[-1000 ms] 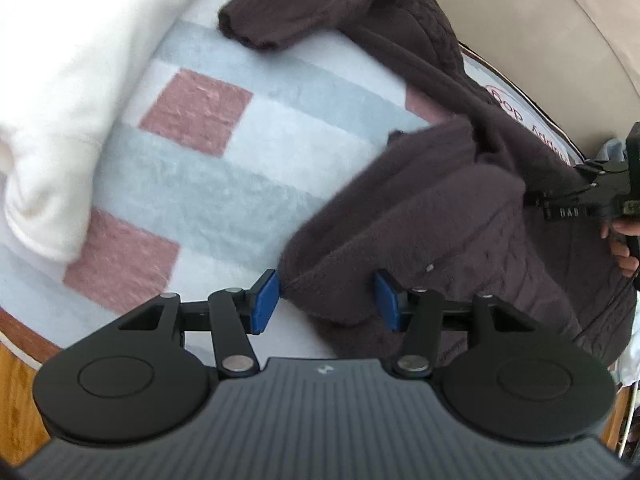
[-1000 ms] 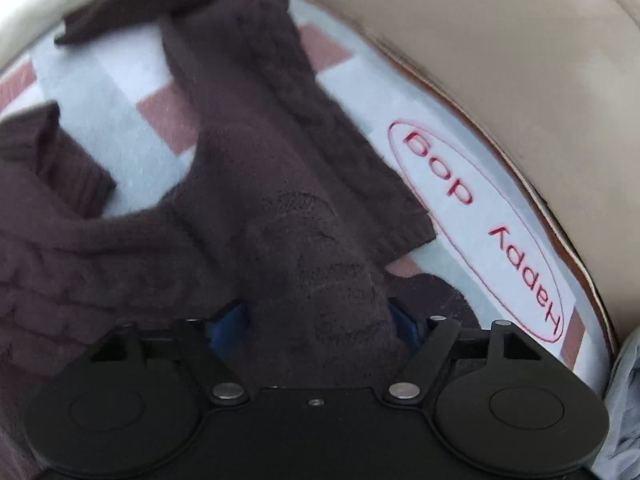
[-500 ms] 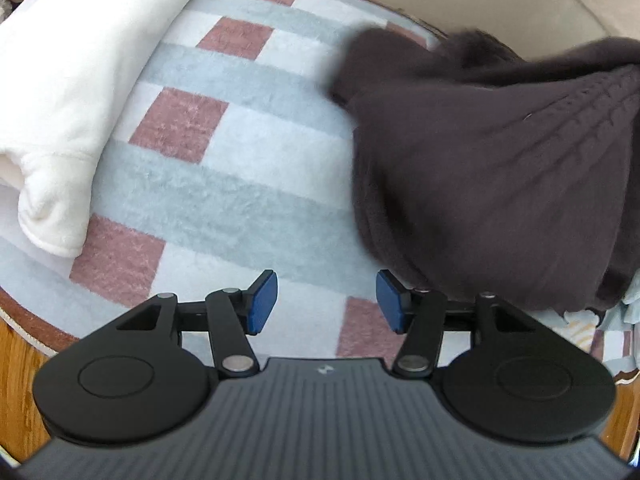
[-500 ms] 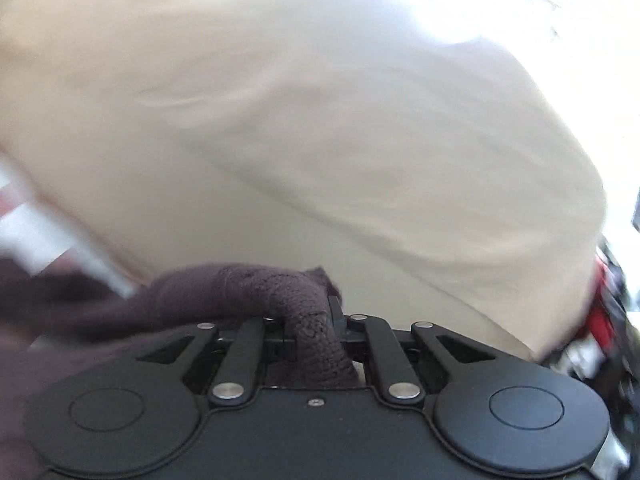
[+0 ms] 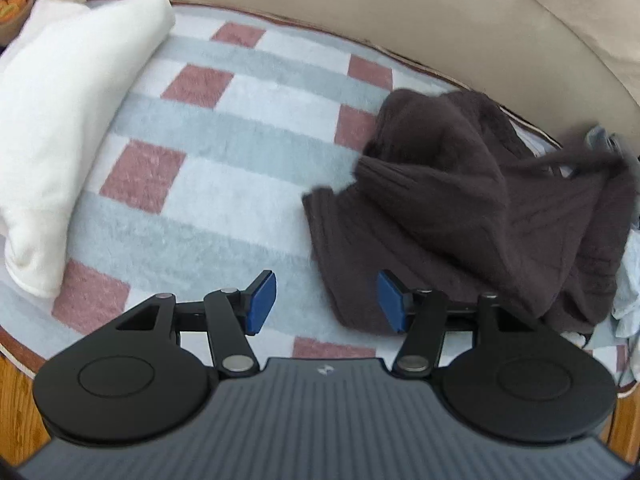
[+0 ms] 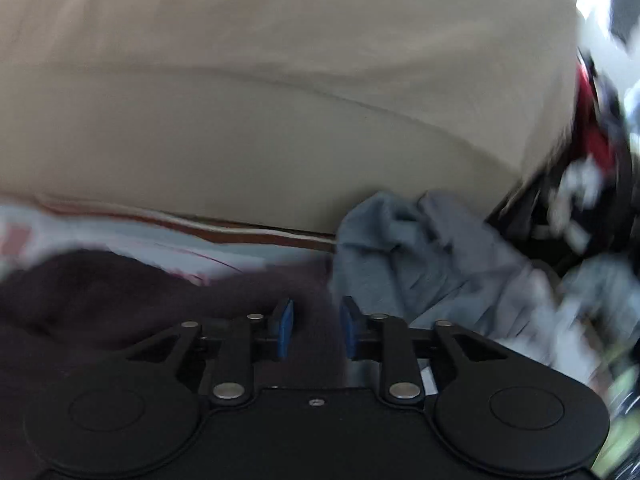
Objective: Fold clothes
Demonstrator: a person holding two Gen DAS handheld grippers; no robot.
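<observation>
A dark brown knit sweater (image 5: 460,208) lies in a crumpled heap on the right part of the checked blanket (image 5: 224,184). My left gripper (image 5: 326,300) hovers open above the blanket at the heap's near left edge, with nothing pinched; its right pad (image 5: 390,300) stands over the sweater's hem. In the blurred right wrist view my right gripper (image 6: 316,328) is above the sweater (image 6: 120,292). Its jaws are opening, and the blue pads stand apart with no cloth gripped between them.
A folded white fluffy cloth (image 5: 68,120) lies along the blanket's left side. A beige sofa (image 5: 360,8) curves behind the blanket. Crumpled grey-blue garments (image 6: 420,256) pile up to the right of the sweater, with more clutter beyond them.
The right gripper lifted the sweater, pinched a fold of it, then let go; the sweater dropped into a heap at the right. The left gripper drew back and up.
</observation>
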